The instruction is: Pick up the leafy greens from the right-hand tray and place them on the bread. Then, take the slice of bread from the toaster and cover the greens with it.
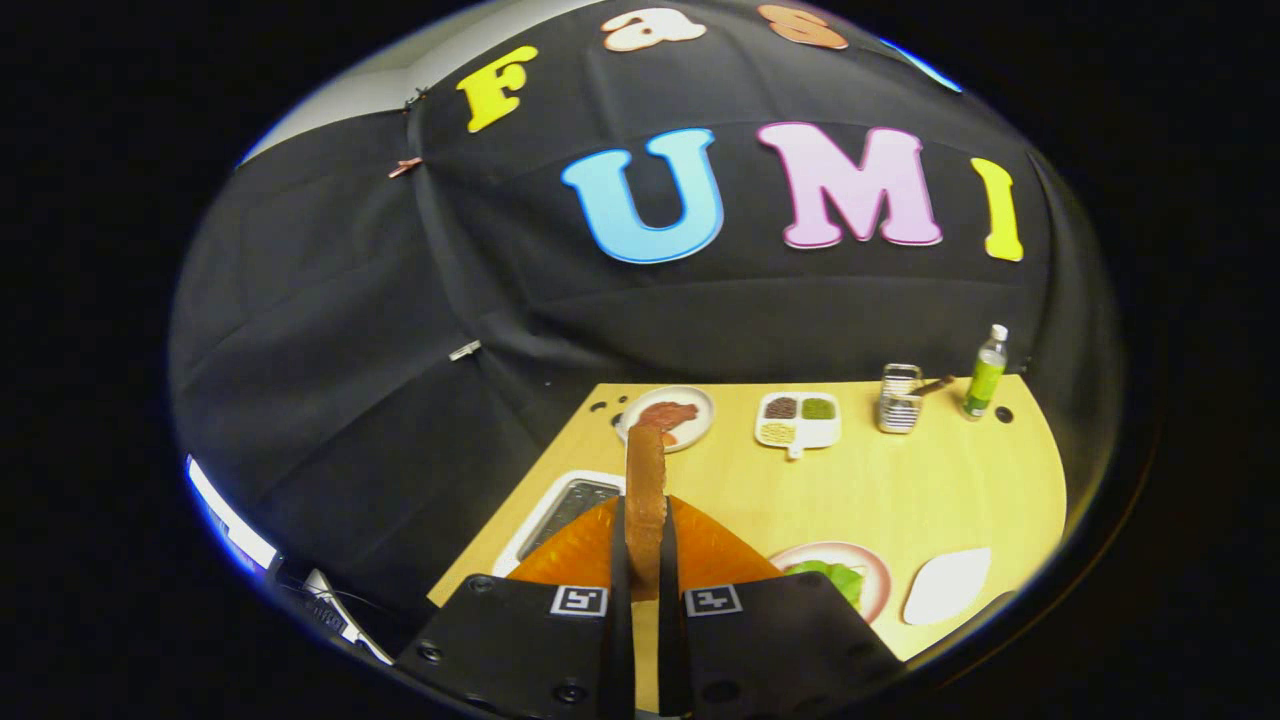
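My gripper [644, 525] is shut on a brown slice of bread [645, 465], which stands upright and edge-on between the two fingers. The slice rises out of an orange toaster [715, 555] that sits directly under and behind the fingers. Just to the right of the fingers lies a pink-rimmed plate [872, 575] with leafy greens [835, 578] on it; my right finger block hides its near part, and I cannot tell what is under the greens. A white tray [945, 585] lies further to the right.
Left of the toaster is a metal tray [560, 505]. Across the wooden table [900, 490] stand a plate with red food [668, 415], a divided white dish [797, 420], a small wire rack [898, 398] and a green bottle [985, 372].
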`<state>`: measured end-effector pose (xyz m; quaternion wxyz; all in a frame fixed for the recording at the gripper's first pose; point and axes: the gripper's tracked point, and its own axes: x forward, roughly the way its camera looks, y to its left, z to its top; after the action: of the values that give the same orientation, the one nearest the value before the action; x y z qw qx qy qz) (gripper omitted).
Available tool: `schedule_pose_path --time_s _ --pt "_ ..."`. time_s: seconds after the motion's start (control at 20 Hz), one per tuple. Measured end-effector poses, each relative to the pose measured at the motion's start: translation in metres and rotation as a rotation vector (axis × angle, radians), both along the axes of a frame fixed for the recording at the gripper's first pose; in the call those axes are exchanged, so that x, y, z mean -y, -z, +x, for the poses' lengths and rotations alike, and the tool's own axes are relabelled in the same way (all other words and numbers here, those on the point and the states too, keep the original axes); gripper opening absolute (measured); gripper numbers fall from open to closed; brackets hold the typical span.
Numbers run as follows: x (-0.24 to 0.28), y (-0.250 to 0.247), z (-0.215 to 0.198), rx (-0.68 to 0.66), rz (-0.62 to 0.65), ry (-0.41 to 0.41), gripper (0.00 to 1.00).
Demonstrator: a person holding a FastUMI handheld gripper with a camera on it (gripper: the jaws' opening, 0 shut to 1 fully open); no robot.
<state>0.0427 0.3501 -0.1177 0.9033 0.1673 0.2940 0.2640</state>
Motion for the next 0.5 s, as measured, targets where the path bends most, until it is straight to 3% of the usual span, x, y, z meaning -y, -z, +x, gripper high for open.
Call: schedule_pose_path --time_s 0.3,0.5 --pt "0.086 0.079 -0.003 -0.067 -0.092 0.110 0.13" --pt "0.088 0.127 -0.012 -0.146 -0.045 0.149 0.14"
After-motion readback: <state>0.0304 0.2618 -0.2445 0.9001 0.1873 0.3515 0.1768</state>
